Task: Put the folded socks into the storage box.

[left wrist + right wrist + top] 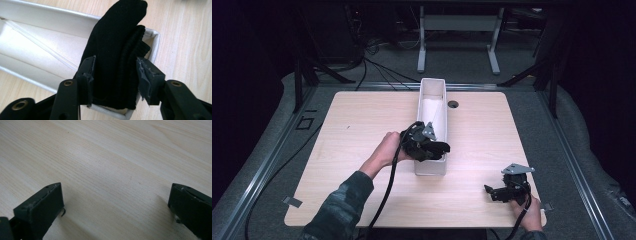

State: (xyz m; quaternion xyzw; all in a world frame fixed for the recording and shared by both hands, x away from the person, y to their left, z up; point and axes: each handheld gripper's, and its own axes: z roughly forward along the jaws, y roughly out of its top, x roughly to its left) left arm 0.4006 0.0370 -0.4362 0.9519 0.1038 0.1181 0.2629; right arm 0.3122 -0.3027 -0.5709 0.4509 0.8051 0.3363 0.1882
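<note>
A folded black cloth (117,45) stands in the near end of a long white box (45,17), leaning on its end wall. My left gripper (116,72) straddles the cloth, which fills the gap between the jaws; the pads (91,72) lie against its sides without visibly squeezing it. In the high view the left gripper (434,149) sits over the near end of the box (432,90). My right gripper (490,192) rests low over the table's near right corner, open, and the right gripper view has bare wood between its jaws (116,200).
The white box runs lengthwise down the middle of the light wooden table (357,125), with a pale lining inside. A cable hole (453,104) lies just right of the box's far part. Table legs and cables stand beyond the far edge.
</note>
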